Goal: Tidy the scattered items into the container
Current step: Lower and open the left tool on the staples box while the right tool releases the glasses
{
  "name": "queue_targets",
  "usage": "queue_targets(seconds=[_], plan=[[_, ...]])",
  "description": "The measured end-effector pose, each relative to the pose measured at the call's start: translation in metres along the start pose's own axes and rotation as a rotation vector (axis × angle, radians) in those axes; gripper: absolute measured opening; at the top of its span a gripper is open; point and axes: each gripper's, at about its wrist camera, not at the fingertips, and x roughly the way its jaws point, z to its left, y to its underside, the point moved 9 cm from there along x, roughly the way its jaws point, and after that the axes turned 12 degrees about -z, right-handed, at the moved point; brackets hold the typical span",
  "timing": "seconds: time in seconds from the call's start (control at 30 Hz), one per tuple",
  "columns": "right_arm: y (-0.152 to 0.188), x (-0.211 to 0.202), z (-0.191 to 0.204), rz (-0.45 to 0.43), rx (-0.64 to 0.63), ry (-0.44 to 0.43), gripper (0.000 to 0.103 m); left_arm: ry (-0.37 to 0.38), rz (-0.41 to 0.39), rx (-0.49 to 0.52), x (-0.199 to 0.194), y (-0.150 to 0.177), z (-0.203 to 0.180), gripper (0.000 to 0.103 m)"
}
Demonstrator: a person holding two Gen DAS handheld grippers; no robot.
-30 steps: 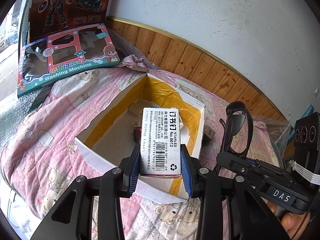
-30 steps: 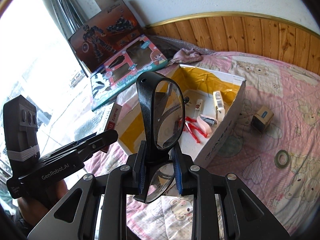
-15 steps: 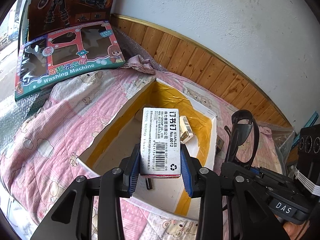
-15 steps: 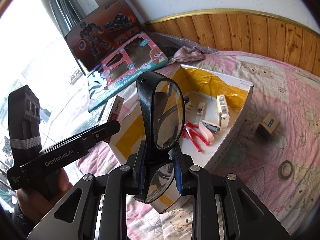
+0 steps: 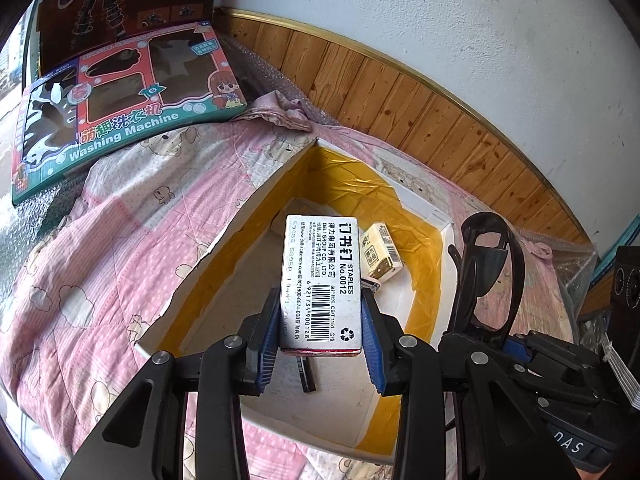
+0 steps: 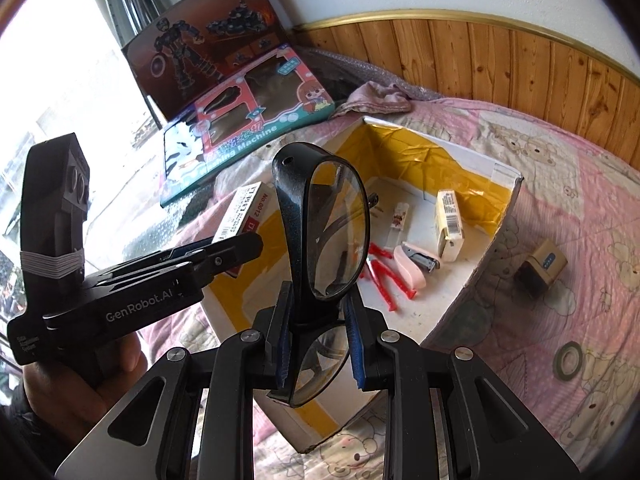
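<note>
Above an open cardboard box (image 5: 426,216) lined with yellow tape on a pink quilted bed (image 5: 100,240), the left gripper (image 5: 320,340) pinches a white box of staples (image 5: 322,284) between its blue pads, while the right gripper (image 6: 318,340) clamps a pair of black-framed glasses (image 6: 324,240) by the frame, lenses standing upright. Inside the container already lie a cream-coloured carton (image 6: 449,220), a pink stapler (image 6: 416,262), red plastic pieces (image 6: 380,276) and a small white tube (image 6: 400,216); a brown cube-shaped box (image 6: 540,266) and a roll of tape (image 6: 568,360) sit on the quilt outside it, to the right. The step in hand appears to be the drop: the staples are best lowered toward the bare floor at the near left of the box, clear of the carton, before the jaws part, and the glasses set down gently after, lenses away from the stapler, with the two tools kept from colliding over the narrow opening. Much of the box floor directly below the staples is masked by the staples box itself and the fingers; a dark slim object (image 5: 306,374) peeking out beneath it cannot be identified, and the glasses' folded arms are hard to trace through the lenses.
</note>
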Motion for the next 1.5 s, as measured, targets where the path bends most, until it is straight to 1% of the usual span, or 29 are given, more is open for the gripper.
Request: queue_targets(seconds=[0.37, 0.7, 1.07, 1.3, 1.33, 1.5], plan=[[0.014, 0.024, -0.001, 0.062, -0.023, -0.008, 0.025, -0.022, 0.058, 0.030, 0.023, 0.016, 0.007, 0.038], [0.030, 0.042, 0.003, 0.132, -0.079, -0.016, 0.025, -0.052, 0.113, 0.050, 0.038, 0.029, 0.015, 0.038], [0.038, 0.057, 0.001, 0.184, -0.120, -0.009, 0.025, -0.084, 0.155, 0.061, 0.050, 0.037, 0.025, 0.038], [0.043, 0.061, -0.003, 0.200, -0.122, -0.001, 0.026, -0.093, 0.166, 0.035, 0.057, 0.036, 0.033, 0.038], [0.043, 0.061, -0.003, 0.200, -0.118, 0.001, 0.029, -0.096, 0.169, 0.029, 0.058, 0.036, 0.034, 0.039], [0.042, 0.058, -0.006, 0.185, -0.103, 0.009, 0.030, -0.106, 0.171, 0.017, 0.060, 0.035, 0.035, 0.040]])
